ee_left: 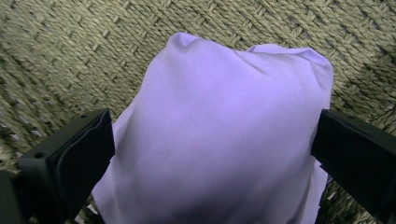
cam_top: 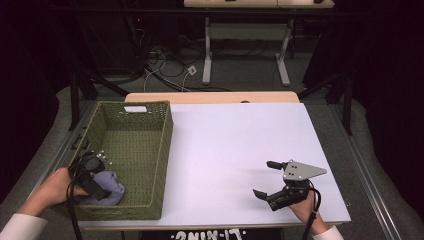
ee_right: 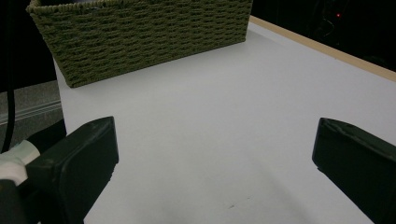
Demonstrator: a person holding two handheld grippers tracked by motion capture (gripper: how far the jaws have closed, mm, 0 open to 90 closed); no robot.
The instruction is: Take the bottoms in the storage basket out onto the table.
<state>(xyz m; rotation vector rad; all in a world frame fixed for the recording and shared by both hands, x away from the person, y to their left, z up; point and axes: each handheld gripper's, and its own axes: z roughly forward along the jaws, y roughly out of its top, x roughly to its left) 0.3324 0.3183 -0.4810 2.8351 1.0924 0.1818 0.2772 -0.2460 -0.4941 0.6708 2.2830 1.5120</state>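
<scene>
Overhead, the high view takes in a white worktop (cam_top: 240, 150) with a green woven basket (cam_top: 162, 165) standing along its left side, a cut-out handle in its far wall. At the basket's near left corner the person's left hand (cam_top: 52, 186) holds the left claw (cam_top: 97, 187) tipped down into the basket, right over a lilac cloth (cam_top: 111, 186) that lies bunched on the basket floor against the near wall. On the opposite side, near the worktop's front right corner, the right hand (cam_top: 305, 209) holds the right claw (cam_top: 265, 179), its grey three-cornered plate on top and its jaws spread wide and pointing left toward the basket, well apart from it, with bare worktop between them.

From the left gripper view, the cloth (ee_left: 219, 140) rises as a rounded lilac mound on the woven basket floor (ee_left: 70, 56). It sits between the two black jaws of the left claw (ee_left: 212, 154), which stand wide apart; the cloth reaches each jaw's inner face, though whether the jaws press on it cannot be told.

From the right gripper view, the right claw (ee_right: 215, 154) has its jaws set far apart with nothing between them, above the plain white worktop (ee_right: 219, 116). Beyond it stands the basket (ee_right: 149, 37), its woven side wall facing the camera, and the worktop's pale wooden edge runs along the right.
</scene>
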